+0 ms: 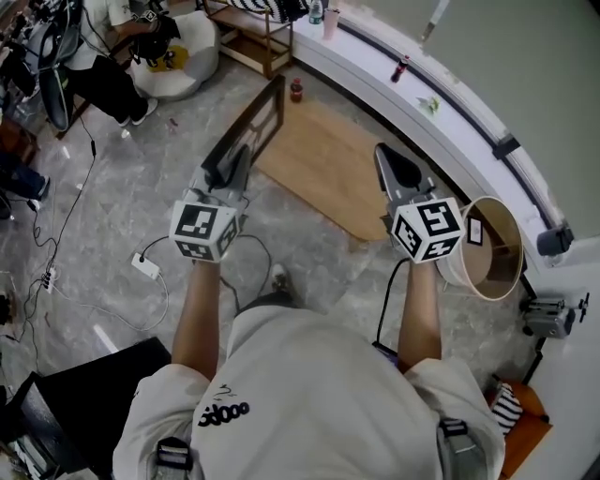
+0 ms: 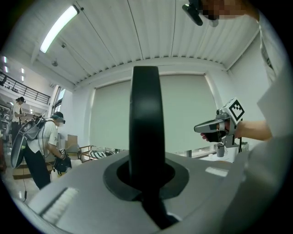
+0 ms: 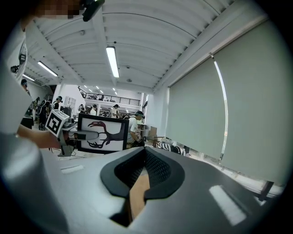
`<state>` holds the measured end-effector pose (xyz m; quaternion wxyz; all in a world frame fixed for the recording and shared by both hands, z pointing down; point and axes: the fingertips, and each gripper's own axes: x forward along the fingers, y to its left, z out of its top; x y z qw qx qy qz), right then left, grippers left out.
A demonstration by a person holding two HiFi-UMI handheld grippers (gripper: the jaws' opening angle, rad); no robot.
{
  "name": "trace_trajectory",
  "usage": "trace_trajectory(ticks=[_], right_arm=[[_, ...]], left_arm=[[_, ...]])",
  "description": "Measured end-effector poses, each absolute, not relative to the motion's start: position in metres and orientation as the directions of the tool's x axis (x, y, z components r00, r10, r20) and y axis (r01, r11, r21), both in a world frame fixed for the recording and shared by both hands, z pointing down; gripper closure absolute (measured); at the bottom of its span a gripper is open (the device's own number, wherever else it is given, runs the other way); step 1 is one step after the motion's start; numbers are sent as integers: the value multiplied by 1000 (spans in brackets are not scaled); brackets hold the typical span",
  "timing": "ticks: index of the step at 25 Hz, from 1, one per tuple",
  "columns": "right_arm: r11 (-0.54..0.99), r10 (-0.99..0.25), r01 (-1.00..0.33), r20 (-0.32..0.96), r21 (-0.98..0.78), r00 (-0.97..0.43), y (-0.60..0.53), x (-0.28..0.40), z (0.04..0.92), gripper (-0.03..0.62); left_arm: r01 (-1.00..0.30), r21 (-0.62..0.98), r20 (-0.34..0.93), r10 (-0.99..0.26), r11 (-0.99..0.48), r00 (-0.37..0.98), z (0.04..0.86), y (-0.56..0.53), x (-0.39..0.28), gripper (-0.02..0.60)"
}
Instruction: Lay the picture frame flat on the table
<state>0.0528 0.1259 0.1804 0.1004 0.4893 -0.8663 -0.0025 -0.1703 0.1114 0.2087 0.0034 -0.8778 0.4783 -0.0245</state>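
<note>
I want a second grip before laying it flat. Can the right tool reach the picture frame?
Probably yes: the left tool grips the picture frame by one edge, and nothing stands between the right tool and the frame's face.

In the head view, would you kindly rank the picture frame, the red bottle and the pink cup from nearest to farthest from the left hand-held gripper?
1. picture frame: clamped in the left hand-held gripper.
2. red bottle: just beyond the frame's far end.
3. pink cup: on the white ledge, at the view's top.
</note>
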Motion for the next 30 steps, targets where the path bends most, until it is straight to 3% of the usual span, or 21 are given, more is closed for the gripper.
trace_trajectory(ticks=[20,30], right_arm=[[478,-857,-877,237,39,-457,7,16,221,591],[469,-849,-883,295,35,-439,-42,29,250,591]], left_arm=[[-812,10,99,-807,-584,582,252,-22,-203,563],[-783,41,183,-766,-620,616,288,-71,-176,563]])
